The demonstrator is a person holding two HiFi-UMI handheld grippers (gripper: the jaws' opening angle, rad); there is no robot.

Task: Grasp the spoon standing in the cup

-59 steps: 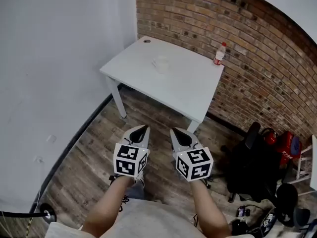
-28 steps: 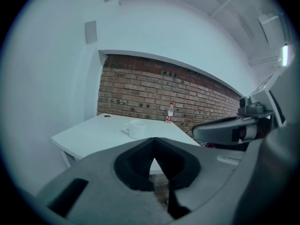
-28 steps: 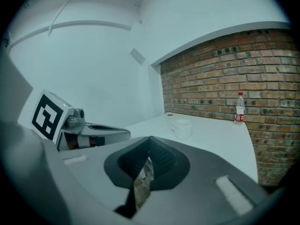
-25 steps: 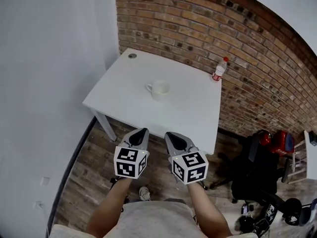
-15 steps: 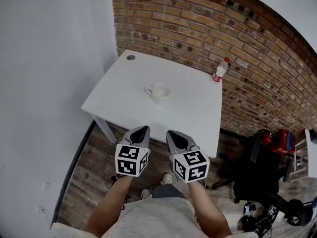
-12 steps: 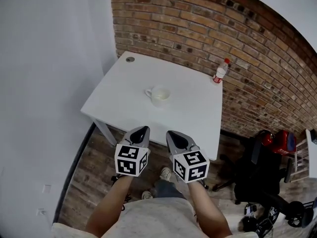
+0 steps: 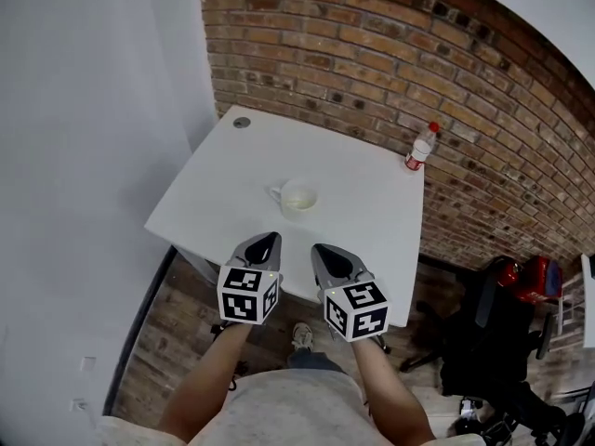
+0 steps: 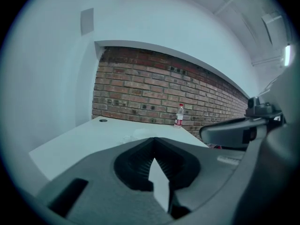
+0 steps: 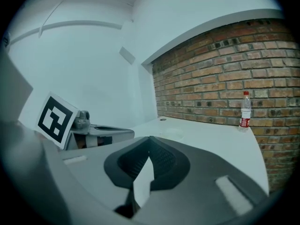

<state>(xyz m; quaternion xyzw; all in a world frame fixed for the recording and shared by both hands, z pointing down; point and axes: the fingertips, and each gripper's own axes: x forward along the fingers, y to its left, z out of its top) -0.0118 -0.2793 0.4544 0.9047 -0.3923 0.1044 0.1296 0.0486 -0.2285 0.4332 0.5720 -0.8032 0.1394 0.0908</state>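
Observation:
A white cup [image 7: 297, 197] stands near the middle of the white table [image 7: 372, 212]; I cannot make out a spoon in it from here. My left gripper [image 7: 263, 242] and right gripper [image 7: 327, 251] hover side by side over the table's near edge, short of the cup, both shut and empty. In the left gripper view the jaw tips [image 8: 153, 138] meet, and the cup's rim [image 8: 142, 134] barely shows above them. In the right gripper view the tips [image 9: 150, 138] also meet, with the cup [image 9: 172, 133] faint beyond them.
A plastic bottle with a red cap [image 7: 420, 147] stands at the table's far right corner by the brick wall [image 7: 372, 45]. A cable hole [image 7: 242, 122] marks the far left corner. A white wall runs along the left. A black chair [image 7: 483, 342] and red item are on the right.
The person has stepped up to the table. The cup and table sit lower and nearer in the head view, and both grippers now reach over its near edge, still shut.

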